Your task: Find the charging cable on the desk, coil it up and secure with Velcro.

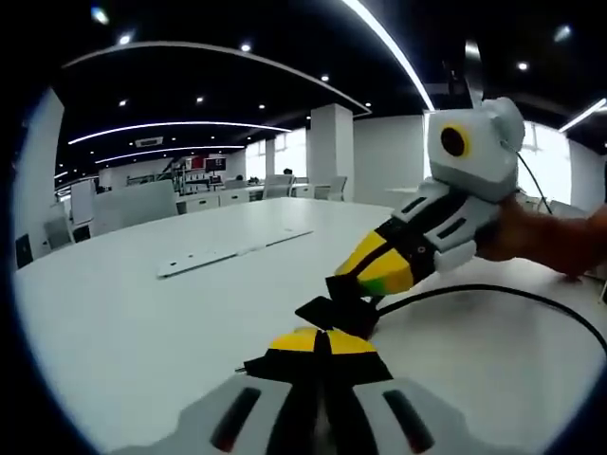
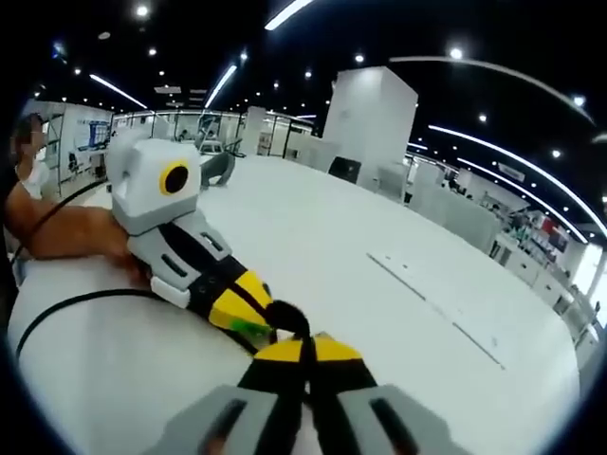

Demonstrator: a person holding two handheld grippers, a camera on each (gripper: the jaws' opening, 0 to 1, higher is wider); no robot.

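Left gripper view, cable: the black charging cable (image 1: 493, 292) lies on the white desk (image 1: 142, 322), curving from the right edge in to the meeting point of the two grippers.
Velcro strap: a flat black strap (image 1: 327, 311) sits at the cable's near end, between the two sets of yellow tips.
Left gripper: left gripper (image 1: 322, 343) has its jaws closed together, tips at the strap; whether they pinch it, I cannot tell.
Right gripper: right gripper (image 1: 365, 280) comes in from the right, held by a hand (image 1: 545, 237), jaws closed at the cable end and strap.
Right gripper view, cable: the cable (image 2: 76, 308) loops across the desk (image 2: 360, 313) at left.
Right gripper view, grippers: right gripper (image 2: 305, 353) meets the left gripper (image 2: 261, 318) tip to tip, held by the other hand (image 2: 71, 232).
Desk surface: a long flat cover plate (image 1: 232, 253) lies well apart.
Room: open office with chairs (image 1: 133, 204) behind.
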